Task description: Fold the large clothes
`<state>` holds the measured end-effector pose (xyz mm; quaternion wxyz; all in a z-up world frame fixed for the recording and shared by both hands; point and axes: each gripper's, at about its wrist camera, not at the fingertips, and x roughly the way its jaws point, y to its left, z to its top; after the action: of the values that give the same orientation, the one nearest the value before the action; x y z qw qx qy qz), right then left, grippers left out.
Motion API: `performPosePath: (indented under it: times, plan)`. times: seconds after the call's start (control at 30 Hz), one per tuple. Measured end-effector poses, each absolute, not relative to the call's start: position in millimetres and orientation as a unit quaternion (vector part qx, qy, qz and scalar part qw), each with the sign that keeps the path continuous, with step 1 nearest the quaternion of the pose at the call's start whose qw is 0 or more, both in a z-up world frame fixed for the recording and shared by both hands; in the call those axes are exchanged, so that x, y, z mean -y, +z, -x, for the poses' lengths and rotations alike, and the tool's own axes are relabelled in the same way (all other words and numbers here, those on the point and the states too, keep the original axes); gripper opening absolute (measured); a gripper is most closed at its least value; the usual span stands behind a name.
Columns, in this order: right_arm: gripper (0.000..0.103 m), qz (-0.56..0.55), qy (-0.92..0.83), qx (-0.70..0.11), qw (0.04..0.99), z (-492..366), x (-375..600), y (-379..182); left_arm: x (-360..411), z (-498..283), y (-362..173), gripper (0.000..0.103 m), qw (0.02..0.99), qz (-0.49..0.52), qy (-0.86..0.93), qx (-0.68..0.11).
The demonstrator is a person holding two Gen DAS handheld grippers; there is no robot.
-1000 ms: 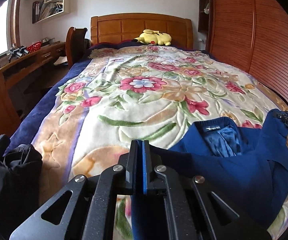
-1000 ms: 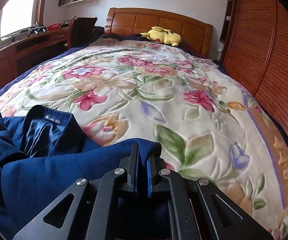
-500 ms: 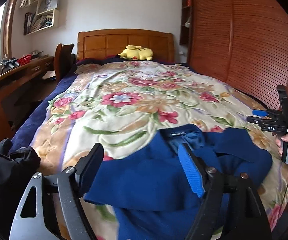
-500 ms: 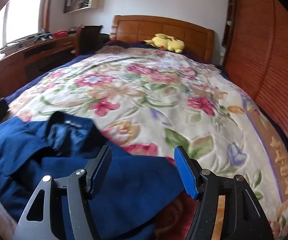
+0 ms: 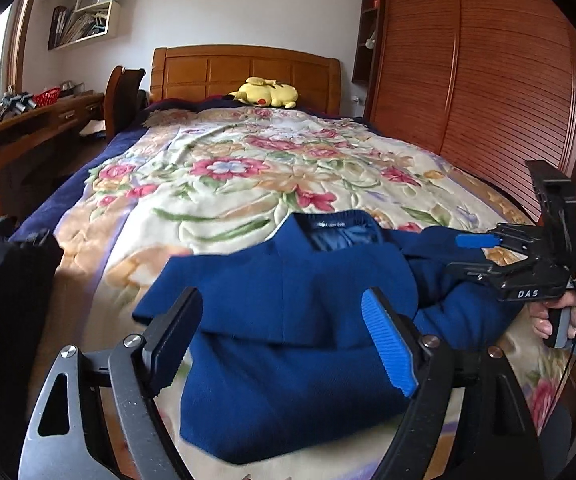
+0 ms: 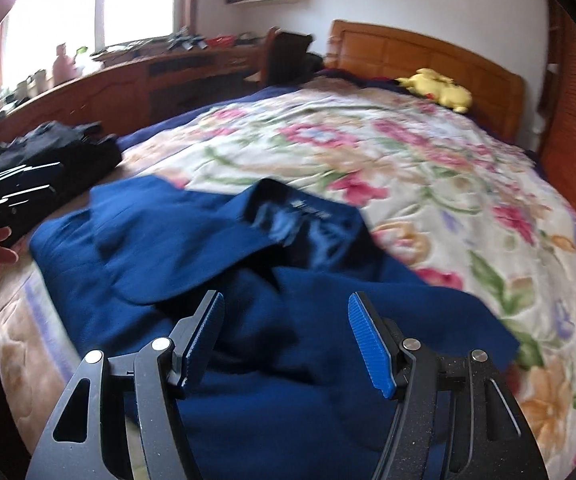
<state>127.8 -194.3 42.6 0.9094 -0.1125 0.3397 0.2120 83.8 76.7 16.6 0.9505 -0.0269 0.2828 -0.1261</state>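
Observation:
A dark blue jacket (image 5: 288, 320) lies partly folded at the foot of the bed, collar and label facing the headboard; it also shows in the right wrist view (image 6: 215, 264). My left gripper (image 5: 283, 344) is open and empty just above the jacket's near part. My right gripper (image 6: 288, 340) is open and empty over the jacket's right side. The right gripper also shows in the left wrist view (image 5: 484, 248), held at the jacket's right edge.
The bed carries a floral blanket (image 5: 247, 176) with a yellow plush toy (image 5: 265, 92) at the headboard. A black garment (image 6: 43, 164) lies at the left foot corner. A wooden desk (image 5: 27, 128) runs along the left, a slatted wardrobe (image 5: 488, 80) along the right.
Both grippers were shut on the jacket's edge one second ago. They opened, let the jacket drop folded on the bed, and pulled back and up. The right wrist view has turned left.

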Motion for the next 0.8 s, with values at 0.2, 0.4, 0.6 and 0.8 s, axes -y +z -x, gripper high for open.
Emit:
performPosePath:
  times: [0.2, 0.4, 0.6, 0.8]
  plan:
    - [0.067, 0.165, 0.243, -0.373, 0.88, -136, 165, 26, -87, -78, 1, 0.083, 0.947, 0.034, -0.126, -0.294]
    - [0.066, 0.212, 0.235, -0.393, 0.863, -151, 148, 16, -86, -83, -8, 0.083, 0.944, 0.024, -0.128, -0.302]
    - [0.009, 0.25, 0.219, -0.403, 0.853, -171, 131, 13, -83, -84, -8, 0.083, 0.944, 0.023, -0.134, -0.302]
    - [0.004, 0.244, 0.193, -0.356, 0.881, -191, 130, 38, -83, -86, -9, 0.083, 0.942, 0.024, -0.133, -0.307]
